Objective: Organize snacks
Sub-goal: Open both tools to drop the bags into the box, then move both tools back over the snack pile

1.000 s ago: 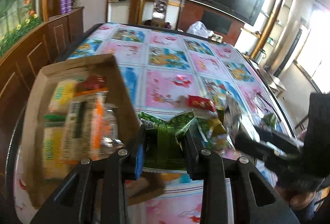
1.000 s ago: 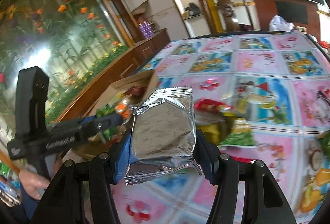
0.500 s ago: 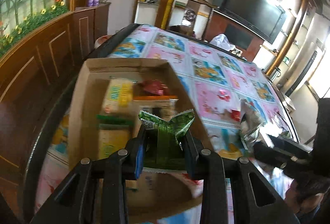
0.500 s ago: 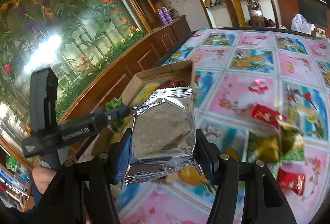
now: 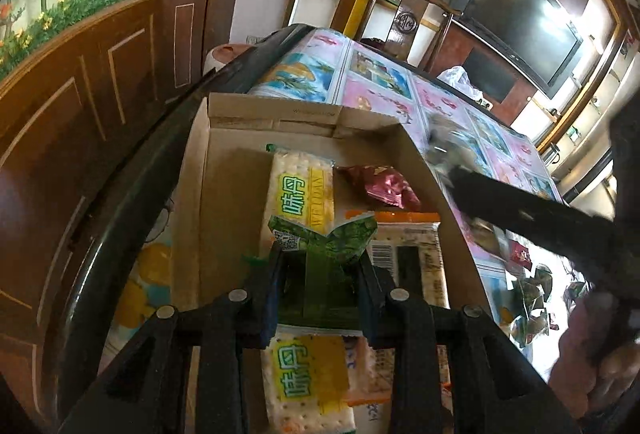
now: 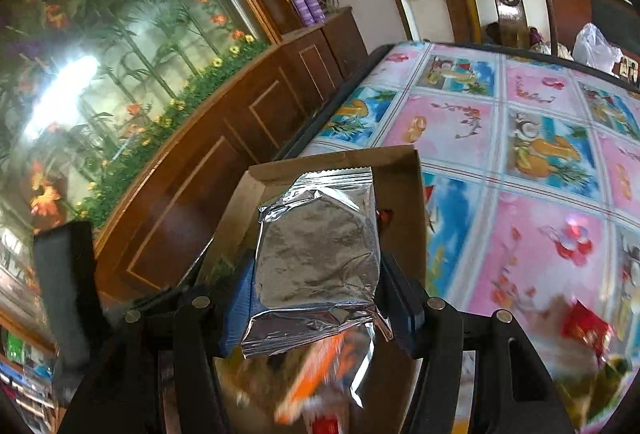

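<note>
My left gripper is shut on a small green packet and hangs over the open cardboard box. Inside the box lie yellow-and-white cracker packs, a dark red packet and an orange-edged pack. My right gripper is shut on a puffy silver foil bag, held over the near part of the same cardboard box. In the left wrist view the right gripper's black finger crosses the right side with the blurred foil bag at its tip.
The box sits at the left edge of a table with a pink and blue picture cloth. Several loose snack packets lie on the cloth to the right. A dark wooden cabinet runs along the left, a chair stands at the far end.
Both grippers have swung left from the snack pile on the cloth to over the box, each still holding its packet. The box now fills the lower middle of both views.
</note>
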Demonstrator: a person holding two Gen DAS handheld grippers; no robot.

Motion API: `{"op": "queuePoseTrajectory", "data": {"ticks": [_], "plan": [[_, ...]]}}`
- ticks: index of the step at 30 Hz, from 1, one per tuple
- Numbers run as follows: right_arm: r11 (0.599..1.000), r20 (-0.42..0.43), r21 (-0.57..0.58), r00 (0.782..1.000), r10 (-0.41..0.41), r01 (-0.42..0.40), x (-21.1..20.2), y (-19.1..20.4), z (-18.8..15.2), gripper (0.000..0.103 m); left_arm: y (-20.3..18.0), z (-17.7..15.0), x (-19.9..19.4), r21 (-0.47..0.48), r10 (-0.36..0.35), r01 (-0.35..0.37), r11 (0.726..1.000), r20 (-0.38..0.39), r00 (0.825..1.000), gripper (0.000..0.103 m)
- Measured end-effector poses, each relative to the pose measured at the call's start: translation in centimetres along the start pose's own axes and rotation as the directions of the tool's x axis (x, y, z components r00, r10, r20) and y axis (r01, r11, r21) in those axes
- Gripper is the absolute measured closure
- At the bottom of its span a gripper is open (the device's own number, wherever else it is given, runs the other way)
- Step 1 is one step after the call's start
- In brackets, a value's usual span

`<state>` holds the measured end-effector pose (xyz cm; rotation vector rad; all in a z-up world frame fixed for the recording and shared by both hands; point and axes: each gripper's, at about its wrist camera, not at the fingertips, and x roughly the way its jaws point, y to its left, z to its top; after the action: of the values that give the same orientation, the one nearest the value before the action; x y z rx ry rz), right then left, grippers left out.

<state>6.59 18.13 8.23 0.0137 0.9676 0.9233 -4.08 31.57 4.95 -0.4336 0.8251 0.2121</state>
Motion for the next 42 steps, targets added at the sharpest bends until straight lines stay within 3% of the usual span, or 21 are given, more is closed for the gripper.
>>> {"op": "queuePoseTrajectory", "data": {"ticks": [8,14,21,28,32,38,42], "plan": [[0.998,-0.053,-0.015,0.997,-0.058,0.057,4.3,0.6,1.7,0.039,0.2,0.3,1.0,0.002,-0.016,0.016,1.0,-0.013,1.0,0.072],[0.994,-0.061,-0.046,0.993,-0.1,0.097,5.2,1.0,1.5,0.039,0.0,0.2,1.1,0.007,-0.023,0.023,1.0,-0.023,0.999,0.072],[0.998,-0.058,-0.009,0.996,-0.063,0.062,4.7,0.7,1.3,0.037,-0.1,0.1,1.2,0.011,-0.016,0.016,1.0,-0.029,0.999,0.072],[0.999,-0.002,0.036,1.0,-0.009,0.009,1.9,-0.1,0.4,0.037,-0.1,0.2,1.2,0.02,0.004,-0.004,1.0,-0.027,1.0,0.057],[0.999,0.047,0.041,0.999,0.024,-0.026,-1.2,-0.3,-1.3,0.037,0.3,0.0,0.7,0.003,-0.003,0.003,1.0,-0.012,1.0,0.042],[0.995,0.118,0.047,0.99,0.081,-0.087,-6.7,-1.9,-4.6,0.037,0.1,-0.5,-0.7,-0.003,0.015,-0.015,1.0,0.052,0.999,0.039],[0.996,0.147,0.055,0.987,0.065,-0.074,-9.9,-4.3,-6.6,0.037,-1.0,-1.1,-2.5,-0.003,-0.005,0.006,1.0,0.082,0.997,0.039]]}}
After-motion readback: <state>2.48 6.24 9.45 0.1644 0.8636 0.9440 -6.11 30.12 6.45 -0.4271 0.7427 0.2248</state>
